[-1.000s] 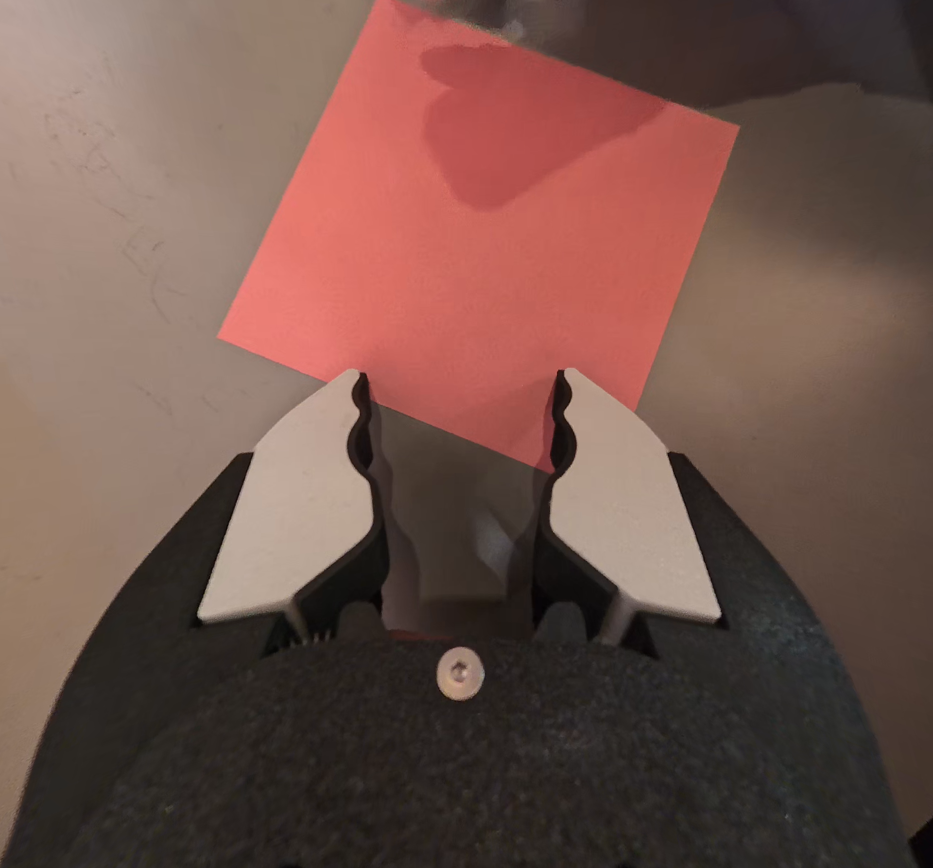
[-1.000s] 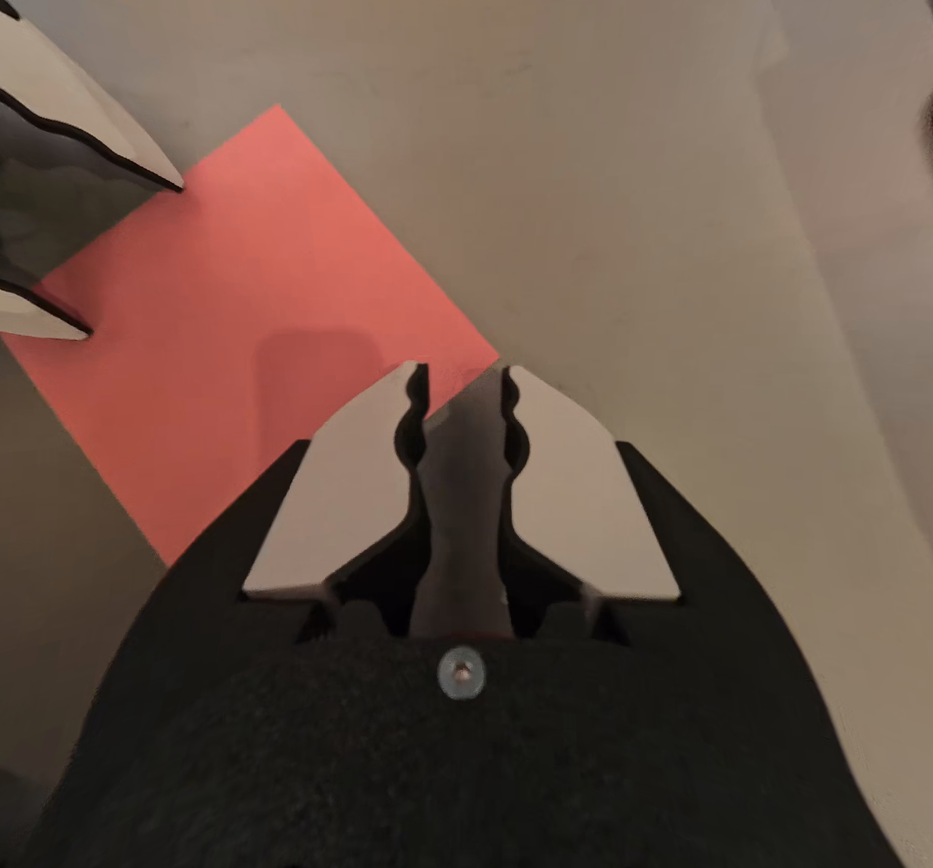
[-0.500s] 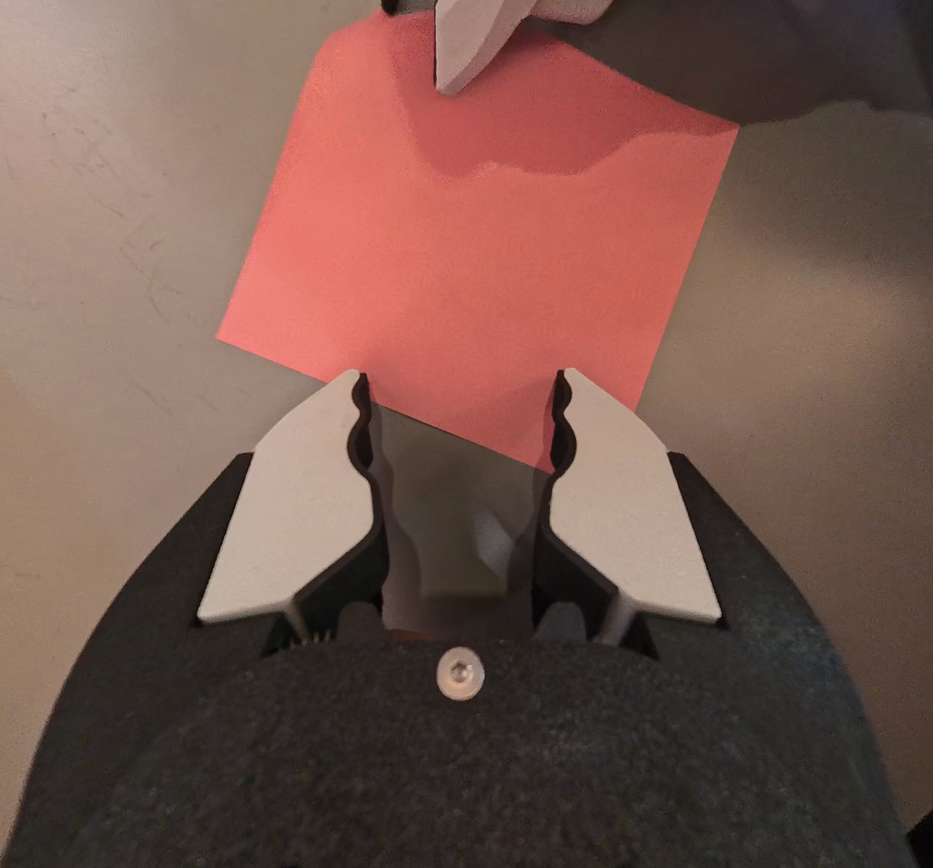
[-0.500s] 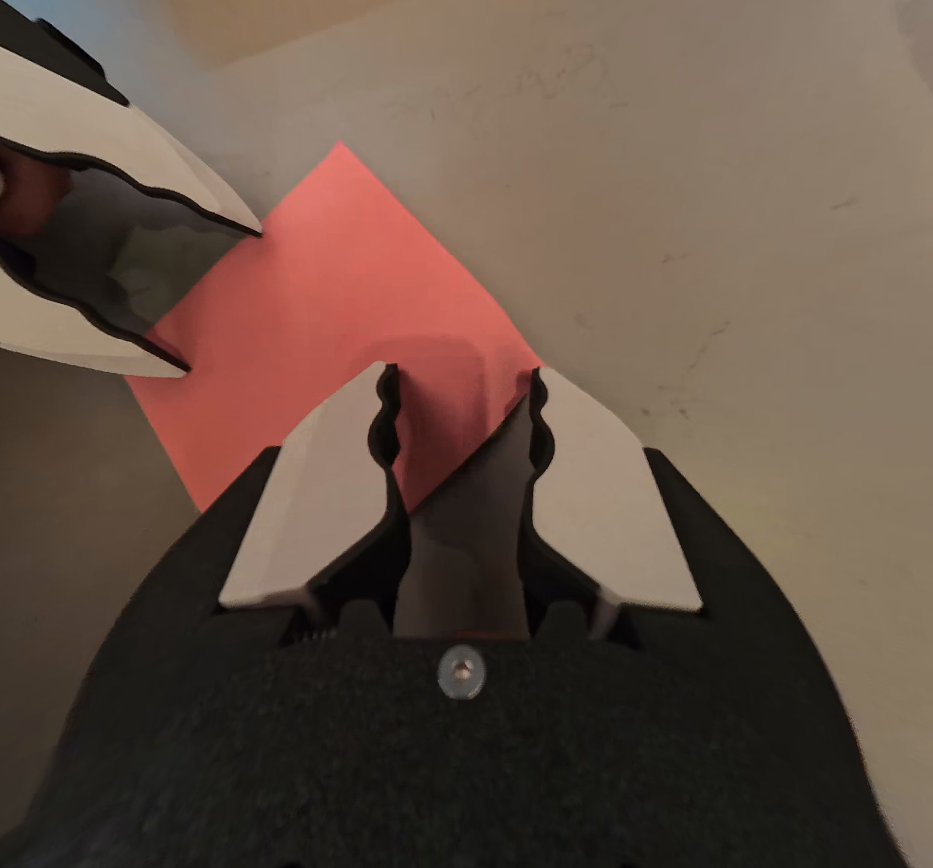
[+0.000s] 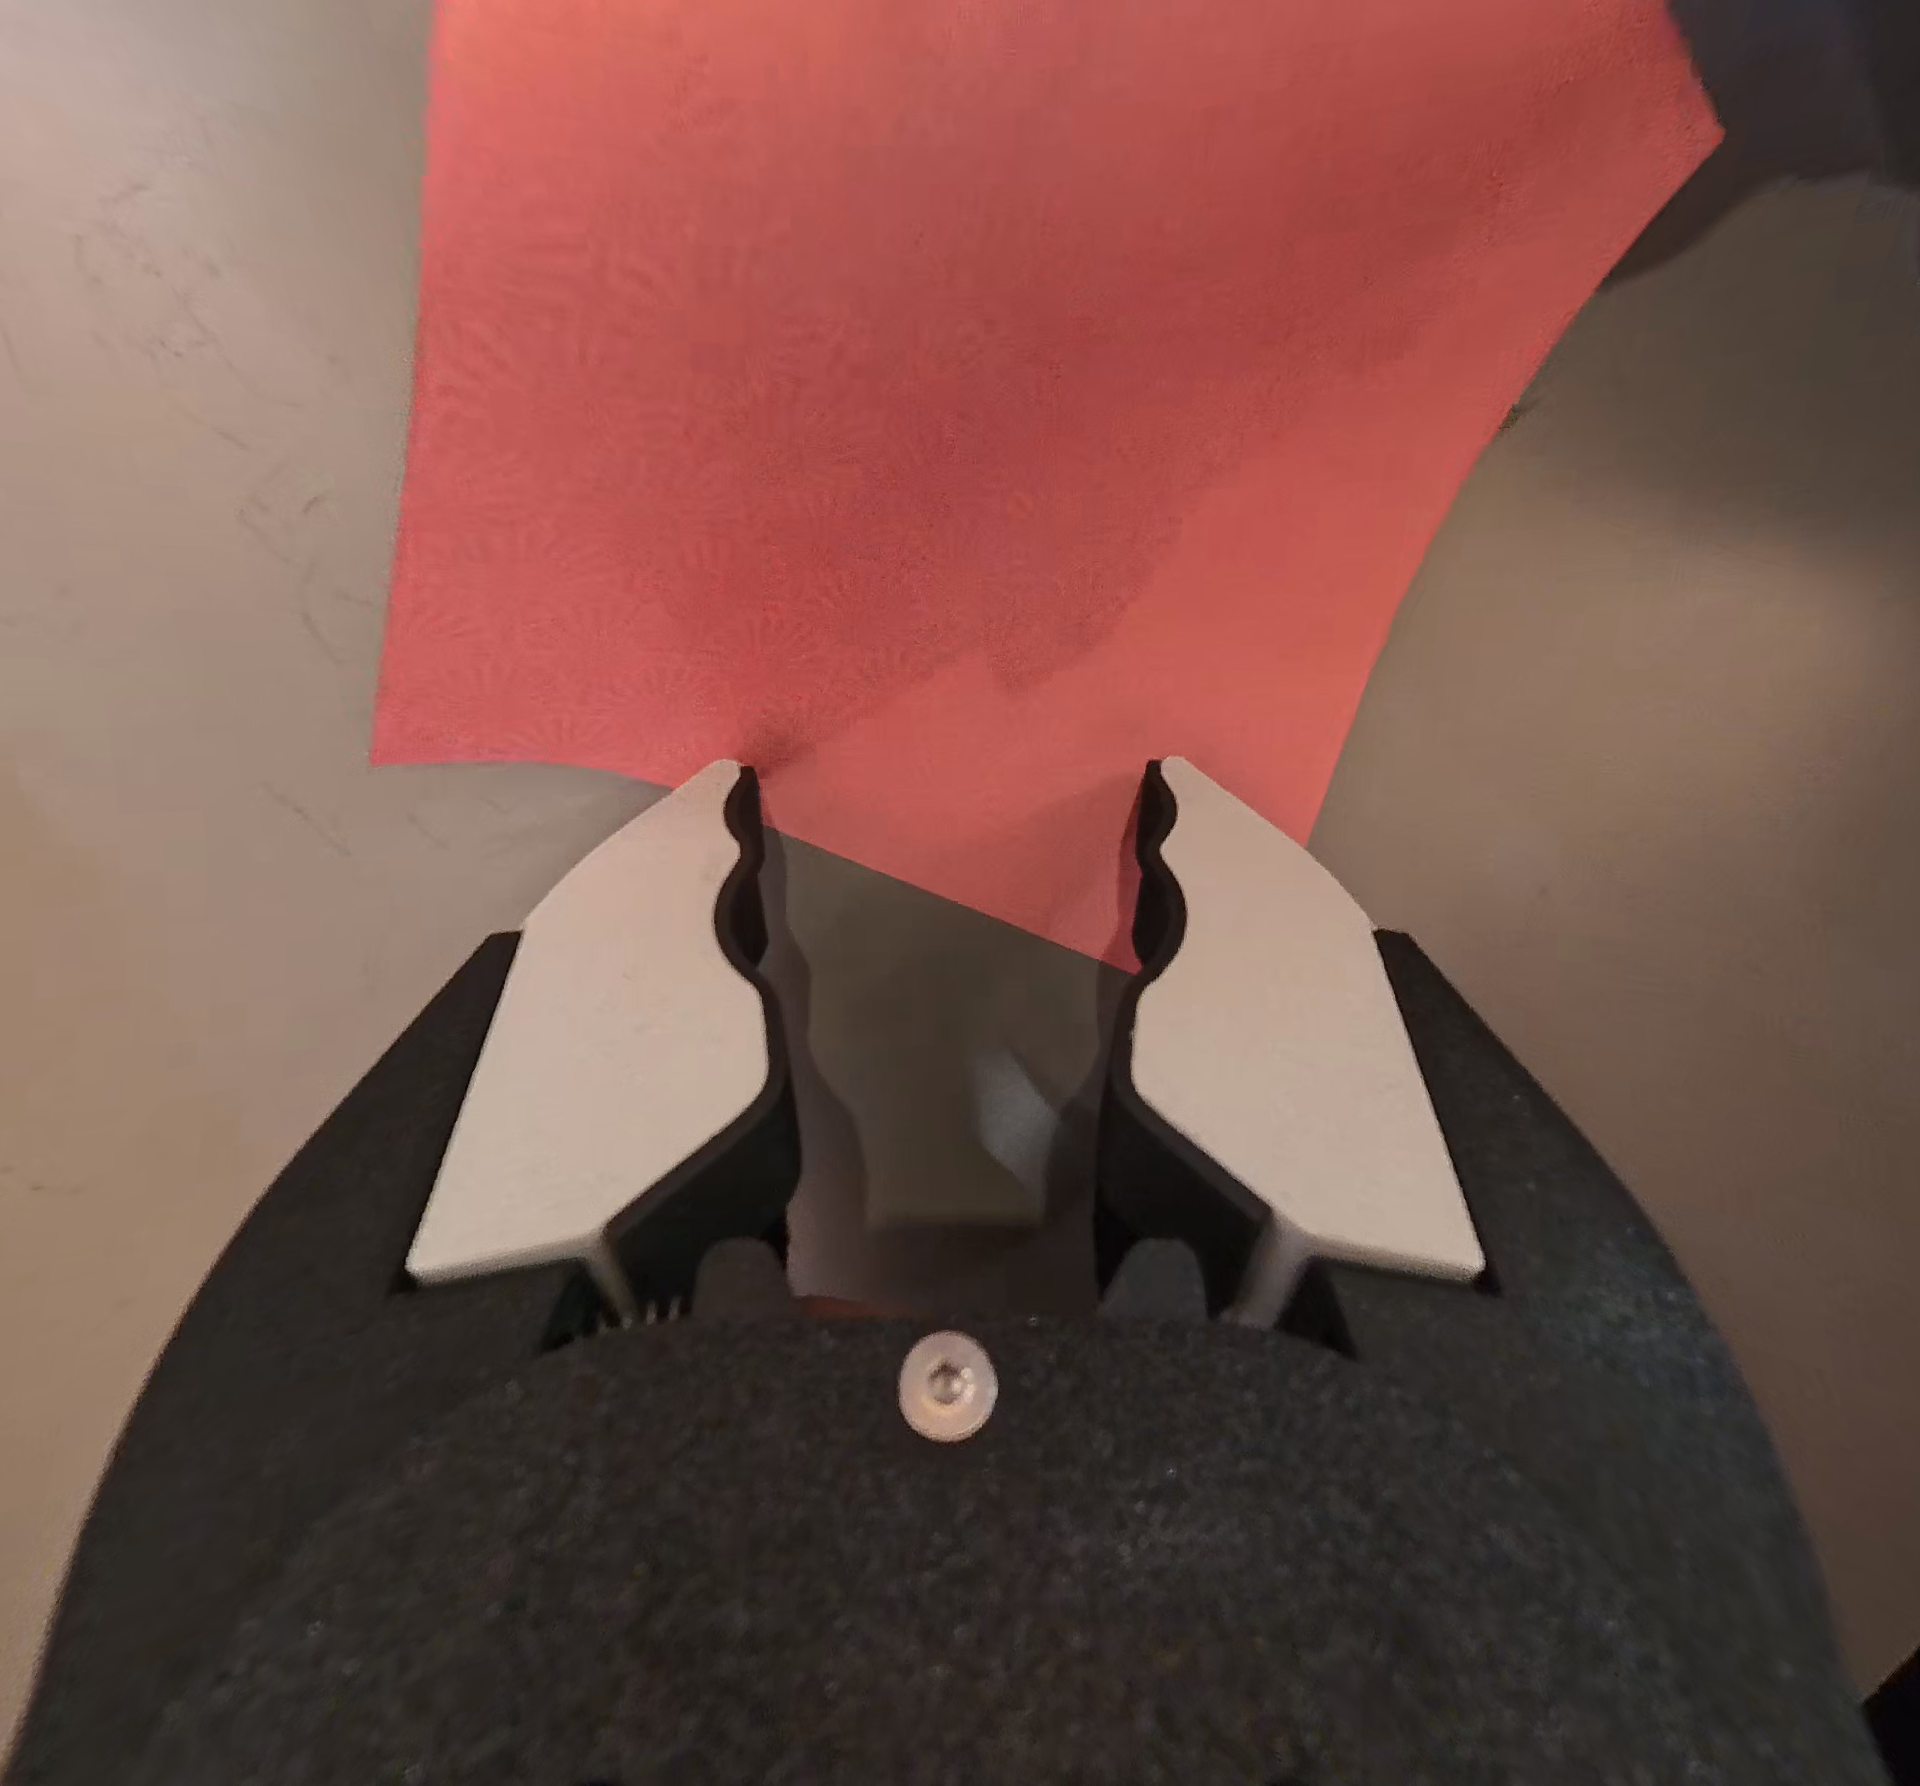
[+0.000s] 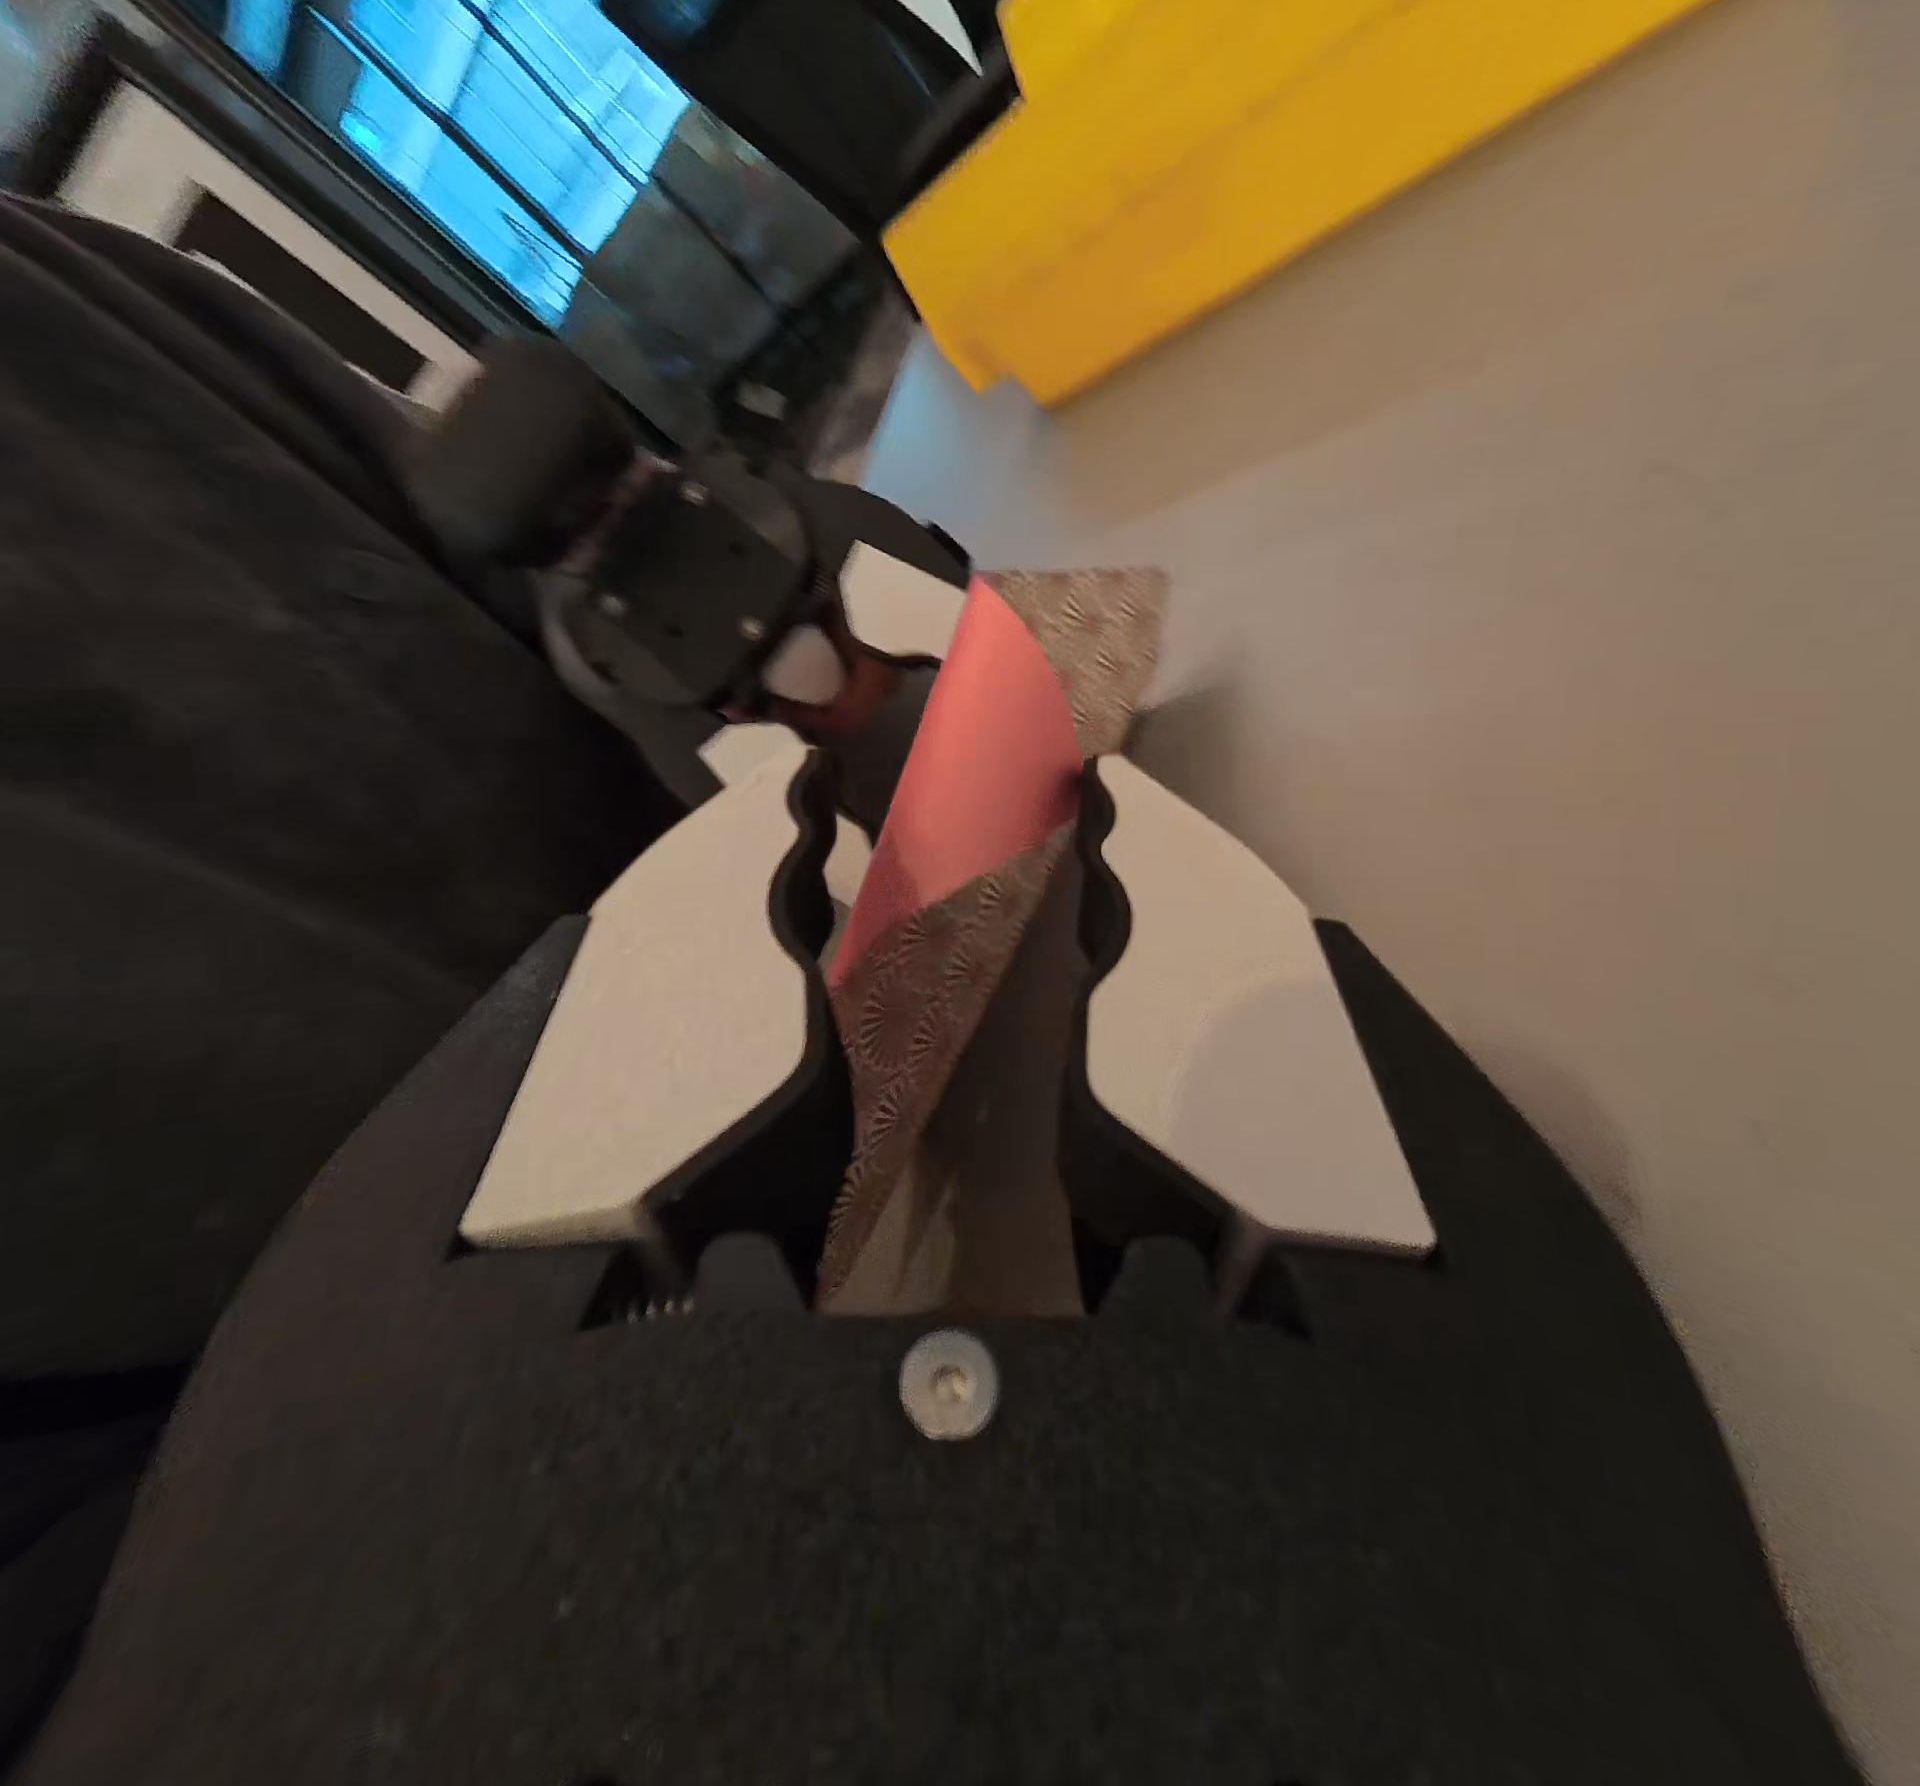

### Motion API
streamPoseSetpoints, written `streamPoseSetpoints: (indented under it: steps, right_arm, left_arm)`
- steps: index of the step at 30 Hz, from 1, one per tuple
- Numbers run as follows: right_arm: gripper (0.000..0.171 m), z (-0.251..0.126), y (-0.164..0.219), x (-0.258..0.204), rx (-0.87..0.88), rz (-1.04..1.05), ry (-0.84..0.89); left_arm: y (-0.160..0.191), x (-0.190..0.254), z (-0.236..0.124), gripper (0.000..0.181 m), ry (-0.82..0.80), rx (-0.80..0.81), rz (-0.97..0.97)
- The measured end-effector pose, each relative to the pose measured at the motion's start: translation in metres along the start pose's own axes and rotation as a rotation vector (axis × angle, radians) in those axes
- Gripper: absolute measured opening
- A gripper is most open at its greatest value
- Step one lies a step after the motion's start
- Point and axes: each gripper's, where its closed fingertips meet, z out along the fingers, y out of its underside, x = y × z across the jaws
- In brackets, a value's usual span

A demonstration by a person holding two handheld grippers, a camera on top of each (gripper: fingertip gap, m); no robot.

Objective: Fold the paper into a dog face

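Left gripper (image 5: 948,780) jaws spread wide, holding nothing; its fingertips sit at the near edge of the red paper (image 5: 935,334), which fills the upper centre and curls up off the grey table (image 5: 156,489). Right gripper (image 6: 951,780) jaws are parted around the raised paper (image 6: 987,749); whether they pinch it, cannot tell. Yellow block (image 6: 1351,95) upper right.

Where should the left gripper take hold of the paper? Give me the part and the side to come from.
Take the paper by its near corner, coming in low from the near side along the table. That corner already sits low between the open fingers of the left gripper, while the rest of the sheet curves up and away toward the right gripper, so probably only this edge is reachable flat.
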Motion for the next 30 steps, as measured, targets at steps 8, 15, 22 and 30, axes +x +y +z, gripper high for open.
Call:
streamPoseSetpoints:
  steps: [8, 15, 22, 30]
  right_arm:
    - [0.055, 0.000, 0.011, -0.005, -0.011, 0.088, -0.080]
    - [0.056, -0.013, -0.005, -0.022, 0.098, 0.086, -0.168]
    - [0.057, -0.008, -0.004, -0.029, 0.108, 0.094, -0.236]
    - [0.037, -0.015, 0.014, 0.021, -0.052, -0.020, 0.157]
  left_arm:
    - [0.000, 0.000, 0.000, 0.069, 0.002, 0.000, 0.003]
    - [0.000, 0.000, 0.000, 0.069, 0.002, 0.000, 0.004]
    - [0.000, 0.001, 0.000, 0.069, 0.004, 0.000, 0.005]
    - [0.001, 0.001, 0.000, 0.069, 0.005, 0.000, 0.008]
